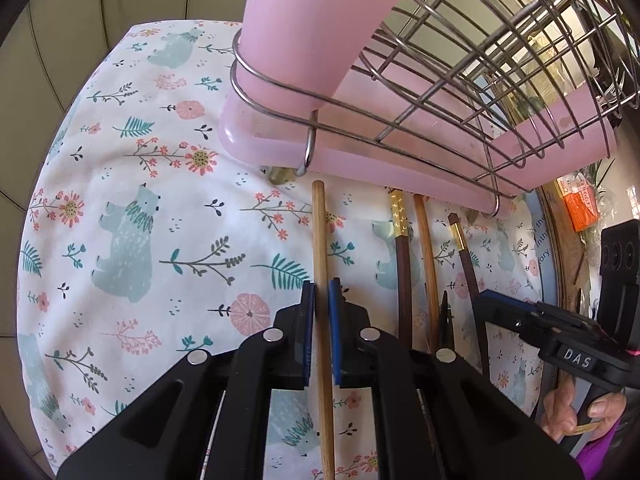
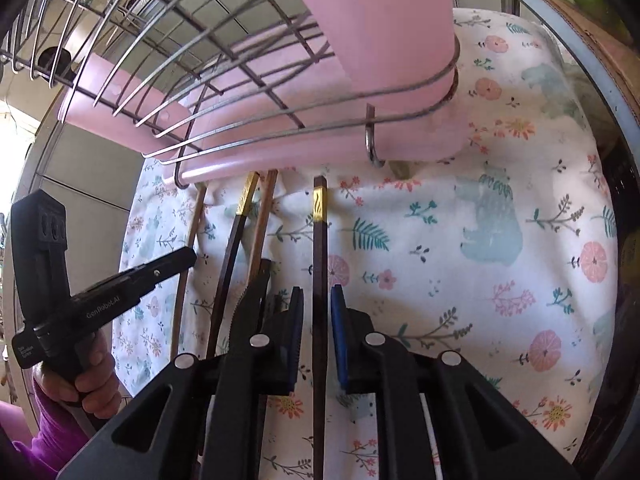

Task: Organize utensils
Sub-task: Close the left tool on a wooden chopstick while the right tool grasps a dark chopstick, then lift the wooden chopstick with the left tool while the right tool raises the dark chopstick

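Observation:
Several chopsticks lie side by side on a floral cloth (image 1: 140, 200), pointing at a pink tray (image 1: 280, 136) under a wire rack (image 1: 460, 60). My left gripper (image 1: 321, 292) straddles a light wooden chopstick (image 1: 320, 232); its blue pads sit close on each side, with a thin gap showing on the right. My right gripper (image 2: 316, 300) straddles a dark chopstick with a gold band (image 2: 320, 240), with gaps on both sides. A dark gold-banded chopstick (image 1: 402, 248), a light wooden one (image 1: 426, 248) and another dark one (image 1: 466, 256) lie between the grippers.
The pink tray and wire rack (image 2: 180, 40) stand just beyond the chopstick tips. The cloth's right edge meets a cardboard box (image 2: 580, 28). An orange packet (image 1: 580, 204) lies at the far right. Tiled floor (image 1: 60, 40) shows to the left.

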### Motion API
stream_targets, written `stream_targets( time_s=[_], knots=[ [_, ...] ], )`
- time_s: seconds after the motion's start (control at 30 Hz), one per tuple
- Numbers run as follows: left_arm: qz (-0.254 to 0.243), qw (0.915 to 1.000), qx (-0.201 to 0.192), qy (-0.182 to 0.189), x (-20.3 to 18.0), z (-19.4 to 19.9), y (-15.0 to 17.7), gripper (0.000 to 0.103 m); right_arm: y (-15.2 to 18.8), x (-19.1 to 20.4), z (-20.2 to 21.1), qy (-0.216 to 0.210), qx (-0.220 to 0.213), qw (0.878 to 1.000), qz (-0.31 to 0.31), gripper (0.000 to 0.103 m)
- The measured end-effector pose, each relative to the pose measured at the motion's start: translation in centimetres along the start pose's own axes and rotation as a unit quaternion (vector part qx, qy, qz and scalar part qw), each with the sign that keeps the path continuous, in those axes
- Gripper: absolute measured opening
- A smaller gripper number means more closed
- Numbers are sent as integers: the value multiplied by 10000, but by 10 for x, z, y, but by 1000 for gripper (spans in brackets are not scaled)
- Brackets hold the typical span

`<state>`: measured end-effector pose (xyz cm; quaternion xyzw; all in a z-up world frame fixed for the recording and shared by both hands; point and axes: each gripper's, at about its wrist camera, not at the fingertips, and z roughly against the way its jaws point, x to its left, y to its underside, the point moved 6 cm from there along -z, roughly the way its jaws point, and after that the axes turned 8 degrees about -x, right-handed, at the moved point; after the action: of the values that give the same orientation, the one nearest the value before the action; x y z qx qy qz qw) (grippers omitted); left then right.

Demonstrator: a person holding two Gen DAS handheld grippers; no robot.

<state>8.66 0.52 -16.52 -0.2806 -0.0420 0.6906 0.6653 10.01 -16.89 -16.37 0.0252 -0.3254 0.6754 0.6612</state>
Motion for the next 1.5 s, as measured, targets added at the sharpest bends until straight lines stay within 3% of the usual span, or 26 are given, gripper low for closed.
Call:
stream_targets(
  time_s=[0.47, 0.67, 1.2, 1.5],
  knots=[
    [-404, 9984, 311, -229, -9, -14, -13, 8, -17, -5, -24, 130, 153, 9998, 88, 14],
    [-358, 9979, 488, -250, -8, -22, -18, 8, -15, -6, -17, 114, -5, 9998, 149, 7],
    [-504, 9984, 7, 250, -19, 19, 0, 6, 6, 11, 21, -88, -415, 9988, 243, 6],
    [-565, 9934, -795, 607, -27, 69, -4, 6, 4, 20, 61, -211, -1068, 9934, 369, 6]
  ],
)
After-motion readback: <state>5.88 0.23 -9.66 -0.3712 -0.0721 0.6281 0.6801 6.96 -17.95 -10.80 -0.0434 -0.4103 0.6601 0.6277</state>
